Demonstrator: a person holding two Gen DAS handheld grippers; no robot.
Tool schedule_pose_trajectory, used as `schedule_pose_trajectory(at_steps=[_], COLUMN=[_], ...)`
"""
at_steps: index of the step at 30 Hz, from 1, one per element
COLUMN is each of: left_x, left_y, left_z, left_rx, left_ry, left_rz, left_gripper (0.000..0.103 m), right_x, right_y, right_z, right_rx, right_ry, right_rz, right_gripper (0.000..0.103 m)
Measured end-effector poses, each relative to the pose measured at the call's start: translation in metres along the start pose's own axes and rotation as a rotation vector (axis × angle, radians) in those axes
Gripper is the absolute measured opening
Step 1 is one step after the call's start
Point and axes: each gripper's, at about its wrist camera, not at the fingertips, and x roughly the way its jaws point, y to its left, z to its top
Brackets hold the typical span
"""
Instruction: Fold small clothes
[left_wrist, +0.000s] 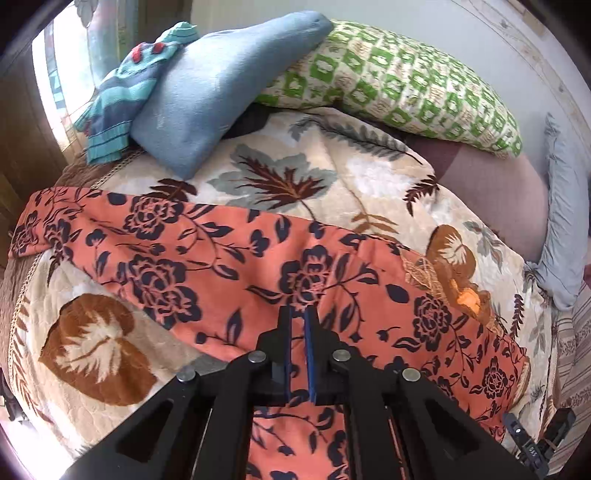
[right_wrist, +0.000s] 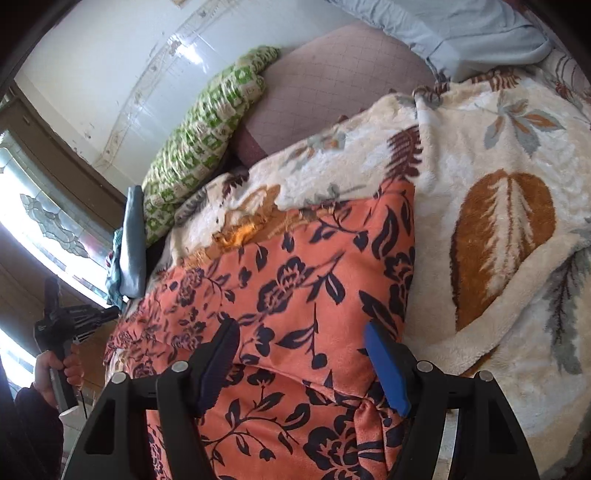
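An orange garment (left_wrist: 229, 258) with dark blue flowers lies stretched across a cream leaf-print blanket (left_wrist: 303, 173) on a bed. My left gripper (left_wrist: 299, 314) is shut on a raised pinch of this garment near its middle, and creases run out from the tips. More of the cloth hangs below the fingers. In the right wrist view the same garment (right_wrist: 295, 288) fills the centre. My right gripper (right_wrist: 299, 332) stands open over it, the cloth between its wide-set fingers and the pads apart from it. A hand (right_wrist: 59, 365) holds the left gripper's handle at the far left.
A folded blue garment (left_wrist: 221, 92) and a teal striped knit piece (left_wrist: 129, 85) lie at the far left of the bed. A green patterned pillow (left_wrist: 388, 85) rests behind them against the white wall. A grey-blue cloth (left_wrist: 561, 221) lies along the right edge. A window (right_wrist: 44, 229) is at the left.
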Motion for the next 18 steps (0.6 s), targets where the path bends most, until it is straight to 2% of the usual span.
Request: schedule_pose_trajectory(at_steps=[2,3,4,7,12,16,18], left_x=[-0.005,-0.009,-0.015,-0.037,-0.065,-0.085,-0.090], left_y=[0.034,0.052,0.072,0.130,0.215,0.272,0.298], left_z=[0.000,-0.001,-0.002,-0.008,-0.012,-0.011,-0.009], left_rx=[-0.072,-0.112,-0.152,-0.268,-0.450,-0.566,-0.611], left_ry=[0.015,0.013,0.002,-0.050,-0.071,-0.120,-0.138], left_rz=[0.019,0.029,0.042,0.082,0.104,0.137,0.143], left_gripper=[0.016,0.026,0.038,0.055,0.061,0.064,0.064], right_x=[0.003,0.000,-0.003,-0.013,-0.017,-0.001,0.010], right_y=[0.004,0.009,0.012,0.015,0.036,0.057,0.063], right_z=[-0.003,-0.003,-0.004,-0.006,-0.011,-0.024,-0.031], right_rx=[-0.033,-0.062,-0.075,-0.071,-0.117,-0.182,-0.221], right_ry=[-0.002,-0.014,-0.021,-0.053,-0.064,0.002,0.035], right_rz=[-0.040,-0.039,-0.030,0.027,0.111,0.142,0.116], right_gripper=[0.073,0.073,0.073,0.073,0.073,0.073,0.073])
